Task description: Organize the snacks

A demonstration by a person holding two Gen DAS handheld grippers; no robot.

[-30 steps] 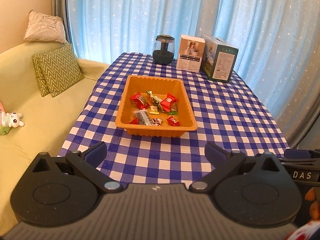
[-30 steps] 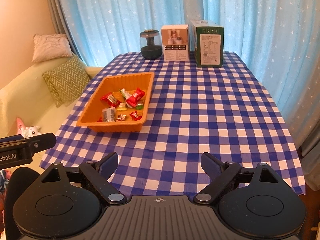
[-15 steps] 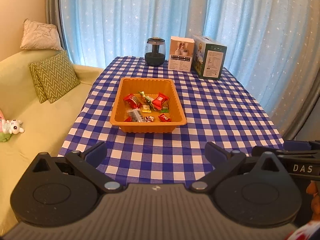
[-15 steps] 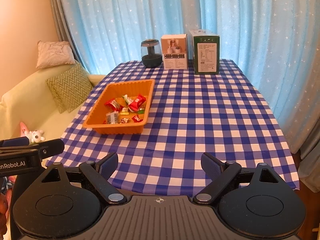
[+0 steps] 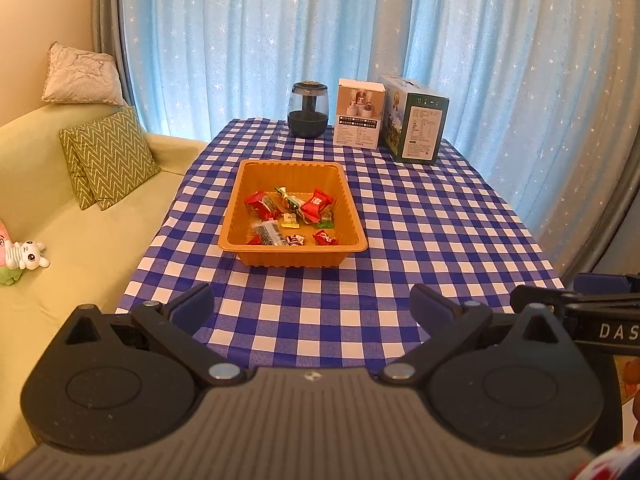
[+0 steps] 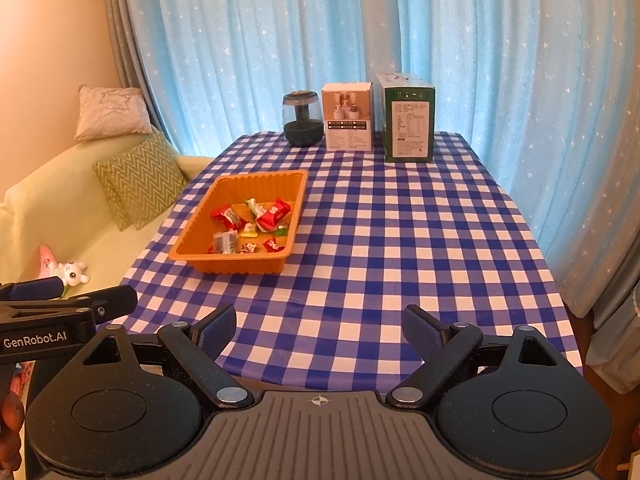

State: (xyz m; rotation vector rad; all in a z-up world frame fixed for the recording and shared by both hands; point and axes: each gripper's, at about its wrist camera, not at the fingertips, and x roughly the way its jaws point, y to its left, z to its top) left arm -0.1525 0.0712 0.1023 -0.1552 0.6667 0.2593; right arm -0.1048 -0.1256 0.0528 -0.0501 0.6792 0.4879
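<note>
On the table: an orange tray sits on the blue-and-white checked cloth, toward the cloth's left side and well apart from both tools
Tray contents: wrapped snacks lie loose on the tray floor, gathered in the half nearer the cameras; two larger red packets lie behind the smaller sweets, and a clear packet with dark contents lies at the front left
Behind the tray: a dark round jar with a clear upper part stands at the far edge of the cloth; a white box stands upright just right of the jar, and a green box stands upright just right of the white box
Left of the tray: a pale green sofa runs along the cloth's edge, with a zigzag cushion, a grey cushion on its back and a small white soft toy on the seat
Beyond the tray: a blue curtain with white stars fills the background
Left gripper: jaws wide apart, nothing between them, held over the near edge of the cloth, short of the tray
Right gripper: jaws wide apart, nothing between them, over the near edge of the cloth, nearer the cameras than the tray and to its right
Between the tools: each shows at the side of the other's view, side by side and apart
</note>
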